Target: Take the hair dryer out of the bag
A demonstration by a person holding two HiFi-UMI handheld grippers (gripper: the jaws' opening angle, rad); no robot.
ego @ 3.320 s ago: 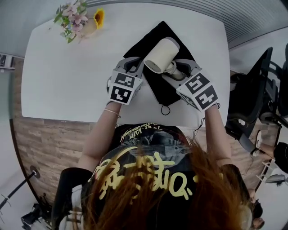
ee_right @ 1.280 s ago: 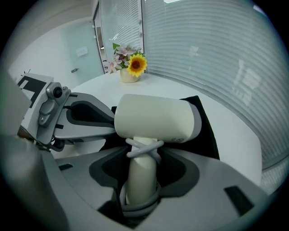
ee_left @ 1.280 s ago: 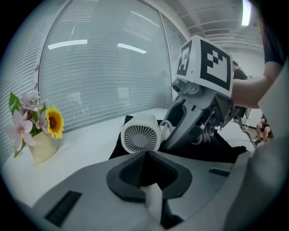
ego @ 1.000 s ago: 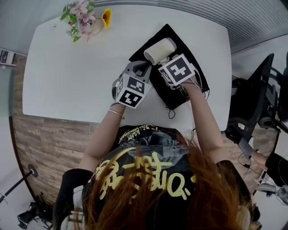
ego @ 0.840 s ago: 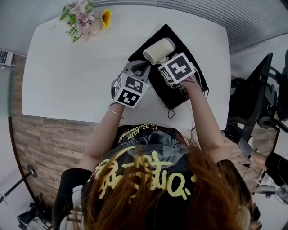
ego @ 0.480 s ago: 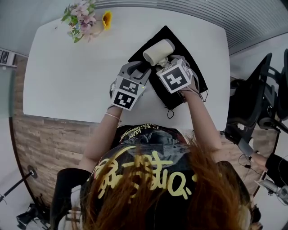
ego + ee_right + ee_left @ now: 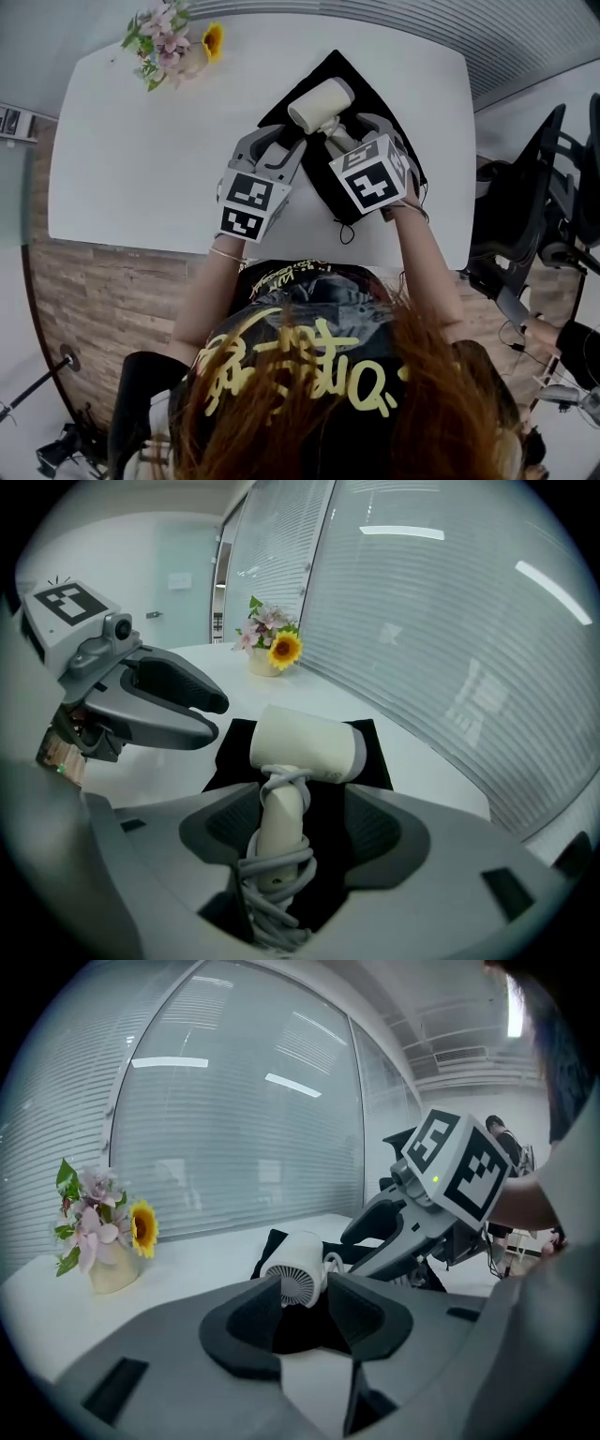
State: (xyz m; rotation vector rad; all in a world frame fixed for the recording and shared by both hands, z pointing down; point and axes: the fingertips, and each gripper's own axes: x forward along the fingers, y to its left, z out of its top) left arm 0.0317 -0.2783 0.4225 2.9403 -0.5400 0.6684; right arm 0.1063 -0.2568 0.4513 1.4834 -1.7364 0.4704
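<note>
Since a second ago I have lifted both grippers and drawn them back from the dryer [image 7: 305, 747], which lies on the bag [image 7: 373, 735] as before, and both pairs of jaws have just been opening. My right gripper [image 7: 300, 827] now has its jaws wide. The dryer's handle [image 7: 281, 822] and the cord [image 7: 277, 878] wound round it stand between them, with neither pad pressing on it. My left gripper [image 7: 305, 1302] has its jaws partly apart and grips nothing. The dryer's grille end sits just beyond their tips. The dryer lies on its side on top of the black bag, fully out of it, its barrel lying crosswise ahead of the right jaws. The bag lies flat on the white table [image 7: 141, 159]. Well off to the left of the left jaws, flowers [image 7: 103, 1227] stand near the table's far edge.
</note>
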